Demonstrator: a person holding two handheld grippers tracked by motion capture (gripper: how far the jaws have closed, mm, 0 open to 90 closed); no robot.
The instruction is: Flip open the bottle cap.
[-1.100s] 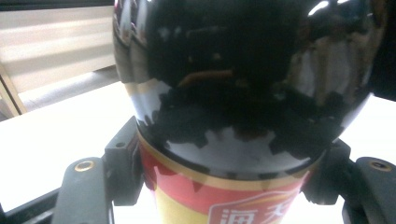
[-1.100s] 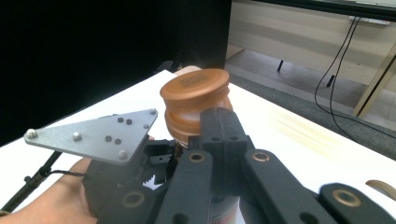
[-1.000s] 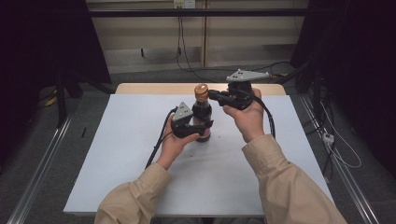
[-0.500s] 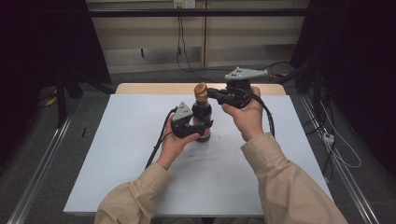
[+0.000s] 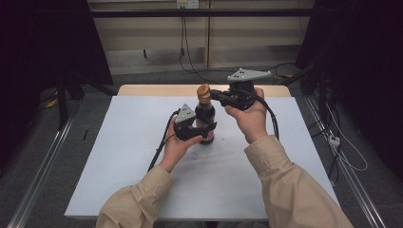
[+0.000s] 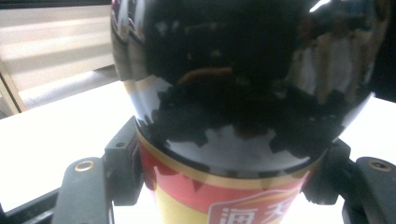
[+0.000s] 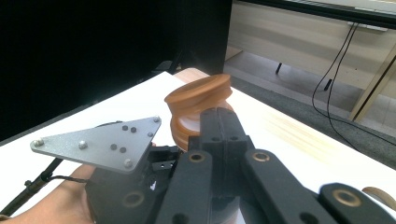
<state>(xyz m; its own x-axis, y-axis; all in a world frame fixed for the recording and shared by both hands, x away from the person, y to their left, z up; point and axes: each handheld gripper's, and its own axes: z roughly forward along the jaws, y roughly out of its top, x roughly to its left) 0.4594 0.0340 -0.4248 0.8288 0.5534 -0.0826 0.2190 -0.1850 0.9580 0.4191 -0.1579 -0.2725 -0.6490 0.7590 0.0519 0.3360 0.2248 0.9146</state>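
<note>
Bottle [image 5: 205, 118]: dark, upright near the table's middle, brown cap [image 5: 204, 91] on top.
Left gripper [image 5: 207, 128]: clamped on the bottle's lower body — hand behind it, cable trailing toward the near edge.
Right gripper [image 5: 214, 94]: level, jaws closed at the cap — grey plate on top.
Table [image 5: 119, 156]: white sheet, wooden strip along the far edge.
Sleeves [image 5: 290, 185]: beige, entering from below.

Partly cut-off Chinese characters, seemingly "海天", on the bottle's label [image 6: 243, 210]
</note>
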